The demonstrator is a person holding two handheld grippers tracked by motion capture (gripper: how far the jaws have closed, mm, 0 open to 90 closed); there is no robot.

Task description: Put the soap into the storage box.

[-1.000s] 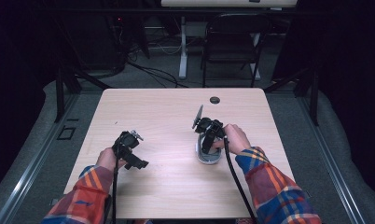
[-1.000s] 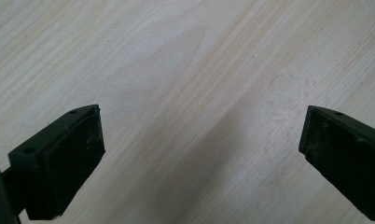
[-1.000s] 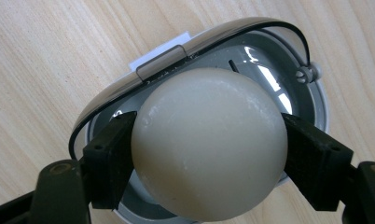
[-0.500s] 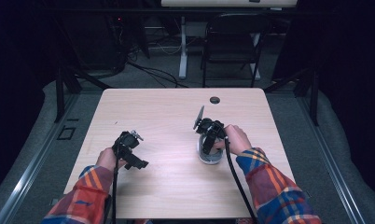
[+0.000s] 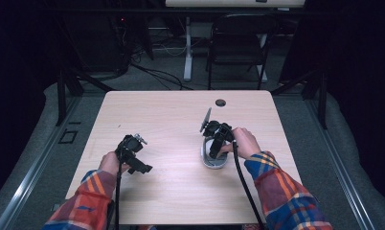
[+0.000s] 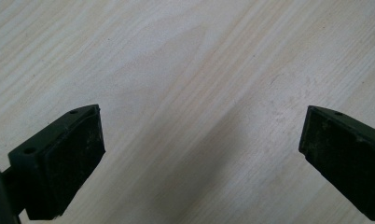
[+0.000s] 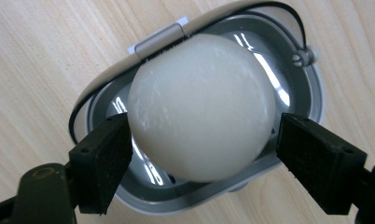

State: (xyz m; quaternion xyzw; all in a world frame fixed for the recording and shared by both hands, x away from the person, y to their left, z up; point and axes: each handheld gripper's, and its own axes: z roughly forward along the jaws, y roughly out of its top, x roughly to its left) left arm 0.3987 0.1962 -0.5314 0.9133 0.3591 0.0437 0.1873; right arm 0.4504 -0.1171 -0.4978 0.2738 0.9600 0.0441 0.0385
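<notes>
Right gripper (image 7: pixel 202 154) tips down over the egg (image 7: pixel 202 109) in its tray (image 7: pixel 311 93), jaws just opening, near the table's (image 5: pixel 181 110) right edge; left gripper (image 6: pixel 199 154) gapes empty.

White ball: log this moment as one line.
white ball in grey holder | right gripper jaws just opening, ball between | left gripper open over table

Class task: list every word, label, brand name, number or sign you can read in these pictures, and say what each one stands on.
No readable text anywhere.
Small white tab on the rim of the grey oval metal-lined container: blank, no print to make out.
Smooth white egg-shaped object: unmarked.
Light wooden table: unmarked.
</notes>
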